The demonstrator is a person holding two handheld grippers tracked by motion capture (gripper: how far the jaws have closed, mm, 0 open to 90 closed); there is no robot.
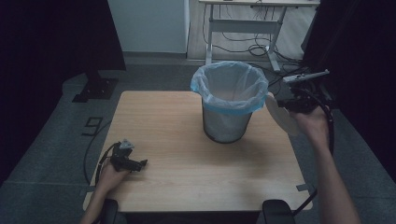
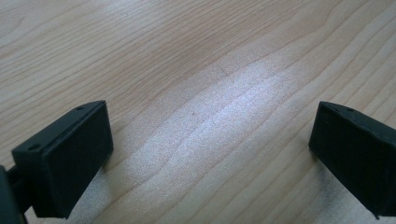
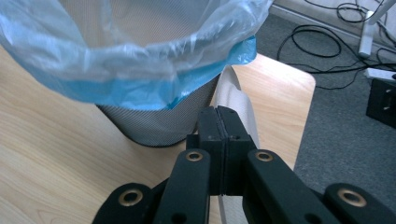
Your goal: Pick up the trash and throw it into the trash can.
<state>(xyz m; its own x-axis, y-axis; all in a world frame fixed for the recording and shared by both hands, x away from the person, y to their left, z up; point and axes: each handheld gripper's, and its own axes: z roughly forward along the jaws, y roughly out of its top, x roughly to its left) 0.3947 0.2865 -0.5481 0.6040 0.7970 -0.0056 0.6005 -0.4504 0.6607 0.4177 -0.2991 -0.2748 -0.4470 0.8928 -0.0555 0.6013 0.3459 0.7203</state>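
Note:
A mesh waste bin (image 1: 227,122) lined with a pale blue plastic bag (image 1: 229,87) stands on the wooden table (image 1: 177,154), right of centre. My right gripper (image 1: 286,106) hovers just right of the bin's rim, shut on a white paper plate (image 1: 281,117) held edge-on. In the right gripper view the jaws press together on the plate (image 3: 236,100), beside the bin (image 3: 154,121) and its bag (image 3: 140,60). My left gripper (image 1: 140,163) rests low at the table's front left; in its own view the left gripper (image 2: 210,149) stands open over bare wood.
A white desk frame (image 1: 243,25) and loose cables (image 1: 261,49) lie on the floor beyond the table. A black stand base (image 1: 95,88) sits at the far left. The table's right edge (image 3: 303,121) is close under the plate.

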